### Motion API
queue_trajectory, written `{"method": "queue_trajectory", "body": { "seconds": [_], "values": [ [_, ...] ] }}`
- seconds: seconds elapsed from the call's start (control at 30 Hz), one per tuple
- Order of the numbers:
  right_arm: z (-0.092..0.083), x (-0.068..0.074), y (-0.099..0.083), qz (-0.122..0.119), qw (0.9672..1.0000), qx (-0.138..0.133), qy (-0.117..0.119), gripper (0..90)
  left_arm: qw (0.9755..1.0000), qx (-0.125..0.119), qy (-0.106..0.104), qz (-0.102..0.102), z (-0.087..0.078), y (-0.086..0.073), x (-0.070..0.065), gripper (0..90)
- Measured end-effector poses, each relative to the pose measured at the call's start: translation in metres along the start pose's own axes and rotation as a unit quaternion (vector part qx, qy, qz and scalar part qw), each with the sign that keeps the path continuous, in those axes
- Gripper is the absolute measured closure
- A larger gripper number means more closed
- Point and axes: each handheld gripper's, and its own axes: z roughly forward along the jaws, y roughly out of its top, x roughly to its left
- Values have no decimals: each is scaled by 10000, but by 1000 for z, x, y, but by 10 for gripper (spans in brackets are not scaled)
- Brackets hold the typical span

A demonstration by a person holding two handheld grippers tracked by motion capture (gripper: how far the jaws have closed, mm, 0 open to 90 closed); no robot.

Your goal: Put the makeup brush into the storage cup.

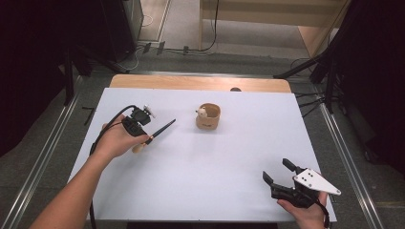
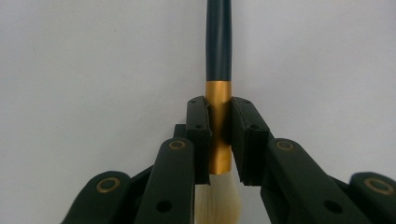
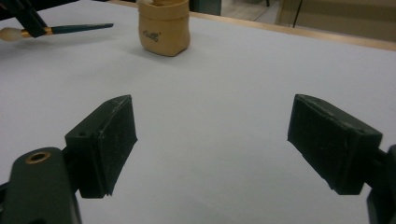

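Note:
A brush [image 1: 160, 131] with a dark handle, gold ferrule and pale bristles is held off the white table at the left, handle pointing toward the centre. My left gripper [image 1: 145, 139] is shut on its gold ferrule [image 2: 218, 126], with the bristles [image 2: 217, 198] below the pads. A tan round pot [image 1: 208, 116] stands at the table's middle back with something pale inside. My right gripper [image 1: 276, 171] hovers open at the near right corner, its pads [image 3: 109, 140] wide apart over bare table. The pot [image 3: 164, 27] and the brush [image 3: 56, 31] lie far ahead of it.
The white sheet [image 1: 205, 162] covers the table, with a wooden strip [image 1: 200, 82] along its far edge. Metal rails [image 1: 45, 143] run down both sides, and dark stands and cables [image 1: 315, 67] sit beyond the far corners.

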Motion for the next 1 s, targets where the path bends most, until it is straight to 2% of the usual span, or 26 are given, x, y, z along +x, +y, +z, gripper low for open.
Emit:
{"method": "queue_trajectory", "body": {
  "seconds": [0.2,0.27,0.3,0.33,0.4,0.47,0.5,0.53,0.6,0.73,0.77,0.8,0.87,0.9,0.93,1.0],
  "values": [
    [3,11,9,-206,9995,-100,210,244,9998,23,-18,209,-16,-2,-13,789],
    [5,16,12,-357,9990,-82,268,250,9992,32,-31,408,-24,0,-25,789],
    [5,16,12,-357,9990,-82,268,250,9992,32,-31,408,-24,0,-25,789],
    [8,22,15,-457,9983,-32,365,250,9989,1,-80,452,-27,1,-30,789],
    [10,25,17,-535,9976,11,435,255,9981,3,-65,616,-32,4,-41,789],
    [13,31,20,-679,9963,63,525,253,9969,10,-75,787,-36,7,-53,789],
    [16,36,23,-824,9951,82,539,253,9961,19,-81,876,-38,9,-58,789],
    [17,39,25,-884,9945,74,548,254,9948,15,-94,1019,-41,12,-69,789],
    [19,41,27,-932,9940,70,570,255,9941,17,-107,1081,-42,13,-72,789],
    [23,50,36,-1107,9917,-12,650,293,9914,-13,-264,1282,-43,18,-90,789],
    [26,55,40,-1255,9897,-36,687,305,9906,-3,-287,1335,-43,19,-94,789],
    [26,55,40,-1255,9897,-36,687,305,9900,2,-309,1377,-44,20,-98,789],
    [31,64,45,-1465,9863,10,763,328,9866,32,-331,1599,-44,26,-115,789],
    [33,67,47,-1538,9848,33,801,331,9866,32,-331,1599,-44,26,-115,788],
    [33,67,47,-1538,9848,33,801,331,9857,35,-376,1644,-44,28,-121,788],
    [37,75,49,-1741,9812,69,836,333,9834,63,-403,1766,-43,31,-129,789]
  ]
}}
